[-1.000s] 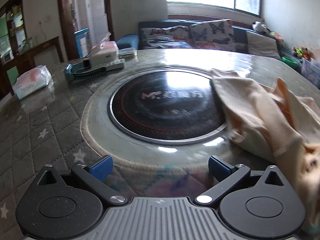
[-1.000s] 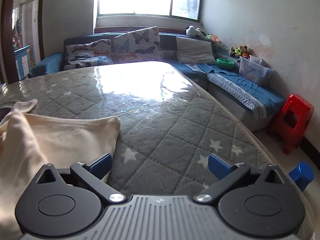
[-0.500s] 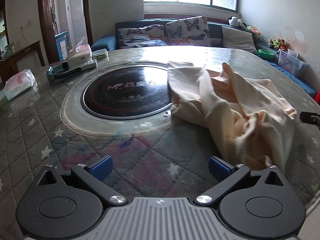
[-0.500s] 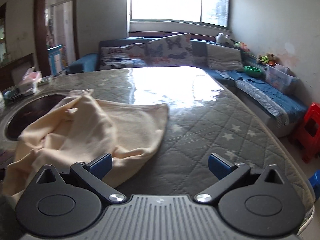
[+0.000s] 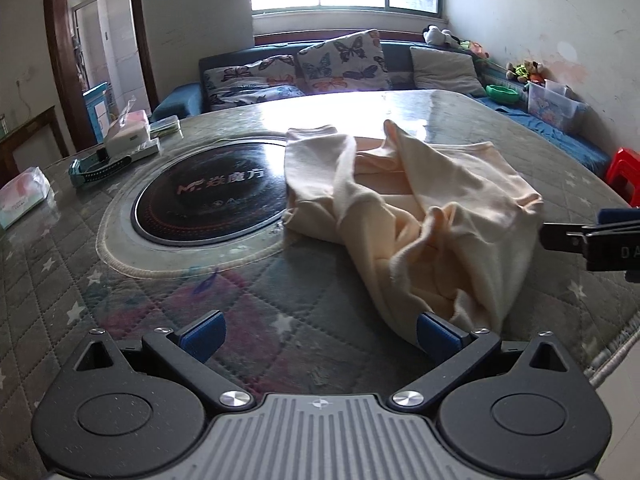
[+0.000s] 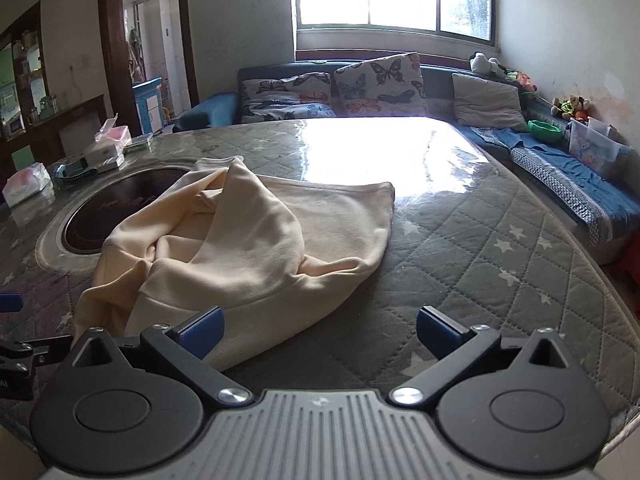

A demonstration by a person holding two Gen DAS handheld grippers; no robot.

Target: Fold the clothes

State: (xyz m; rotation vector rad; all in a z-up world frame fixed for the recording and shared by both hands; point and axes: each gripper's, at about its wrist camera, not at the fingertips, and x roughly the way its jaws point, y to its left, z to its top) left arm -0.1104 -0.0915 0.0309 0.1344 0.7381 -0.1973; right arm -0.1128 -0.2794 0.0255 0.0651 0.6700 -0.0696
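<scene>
A cream sweatshirt (image 5: 420, 208) lies crumpled on the quilted grey table, partly over the black round hotplate (image 5: 208, 192). It also shows in the right wrist view (image 6: 248, 248), bunched with its hem toward me. My left gripper (image 5: 318, 336) is open and empty above the table's near edge, its right finger close to the garment's near corner. My right gripper (image 6: 318, 330) is open and empty, its left finger beside the hem. The right gripper's side shows at the right edge of the left wrist view (image 5: 592, 236).
A tissue pack (image 5: 22, 196), a teal strap (image 5: 96, 168) and a white box (image 5: 128, 138) sit at the table's far left. A blue sofa with butterfly cushions (image 5: 340, 64) runs behind the table. A red stool (image 5: 624, 172) stands at the right. The table's edge (image 6: 624, 320) curves close on the right.
Both grippers have pulled back toward the near edge and risen, so the whole garment is in view. The garment lies as before. Both stay open.
</scene>
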